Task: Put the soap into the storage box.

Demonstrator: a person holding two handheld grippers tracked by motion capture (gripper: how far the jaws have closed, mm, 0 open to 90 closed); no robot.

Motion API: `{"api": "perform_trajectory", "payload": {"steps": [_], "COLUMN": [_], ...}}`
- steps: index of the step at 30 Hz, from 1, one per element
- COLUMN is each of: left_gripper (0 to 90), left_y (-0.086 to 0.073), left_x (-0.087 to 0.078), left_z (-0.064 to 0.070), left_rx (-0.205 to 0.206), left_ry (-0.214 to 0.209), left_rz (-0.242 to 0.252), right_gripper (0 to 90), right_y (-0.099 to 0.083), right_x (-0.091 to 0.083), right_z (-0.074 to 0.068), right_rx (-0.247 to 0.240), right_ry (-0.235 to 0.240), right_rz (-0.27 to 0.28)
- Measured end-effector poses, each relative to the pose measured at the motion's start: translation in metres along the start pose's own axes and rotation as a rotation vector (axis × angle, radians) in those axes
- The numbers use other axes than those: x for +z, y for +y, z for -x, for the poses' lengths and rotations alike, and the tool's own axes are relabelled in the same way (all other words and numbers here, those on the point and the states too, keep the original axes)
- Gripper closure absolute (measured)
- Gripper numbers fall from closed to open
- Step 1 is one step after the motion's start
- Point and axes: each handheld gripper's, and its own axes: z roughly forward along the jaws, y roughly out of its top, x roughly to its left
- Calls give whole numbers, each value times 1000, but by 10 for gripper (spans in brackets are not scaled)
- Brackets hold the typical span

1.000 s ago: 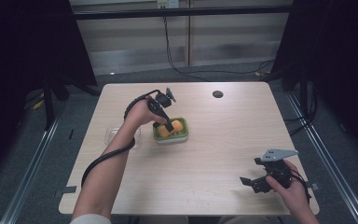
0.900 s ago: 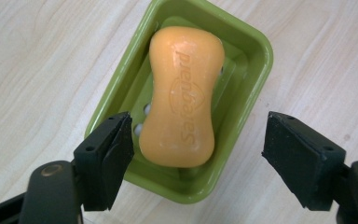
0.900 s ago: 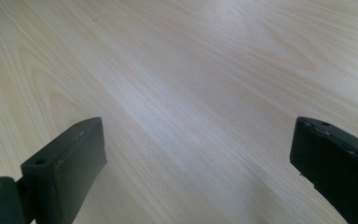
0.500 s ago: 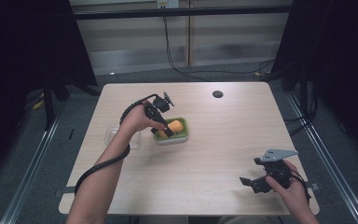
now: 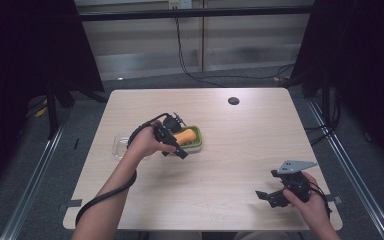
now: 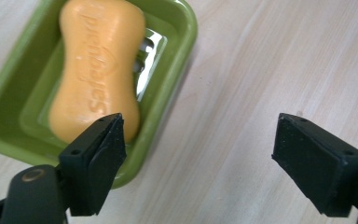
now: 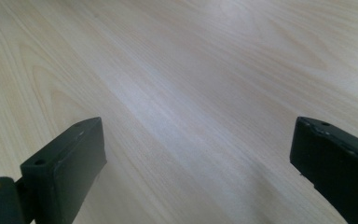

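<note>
Soap bar, orange with a waisted outline and embossed lettering on its top face, lies inside the green dish, running lengthwise along it. A strip of shiny metal insert shows in the dish just beside the soap. Dish sits on the pale wood surface, left of the surface's middle in the high view, and well short of the dark round hole near the far edge.

Left tongs: held in the left hand, positioned at the near edge of the dish. Jaws spread wide, nothing between them. In the left gripper view one jaw overlaps the dish's near rim by the end of the soap; the other is over bare wood, well apart from the dish. Contact between jaw and dish: cannot tell.

Clear plastic item lies on the far side of the left hand from the dish, partly hidden by it; its kind cannot be made out.

Right tongs: held in the right hand well apart from the dish, near the surface's near right corner. Jaws spread wide, holding nothing; bare wood grain between them in the right gripper view.
</note>
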Motion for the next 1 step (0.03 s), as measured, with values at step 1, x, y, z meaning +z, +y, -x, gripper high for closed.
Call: {"api": "perform_trajectory", "payload": {"steps": [1], "left_gripper": [159], "left_y": [-4], "left_x": [3], "left_z": [4], "left_rx": [12], "left_ry": [-7], "left_rz": [21], "right_gripper": [34], "right_y": [-1], "right_x": [1], "right_z": [0], "right_rx": [-2], "right_ry": [3], "right_rz": [-3]}}
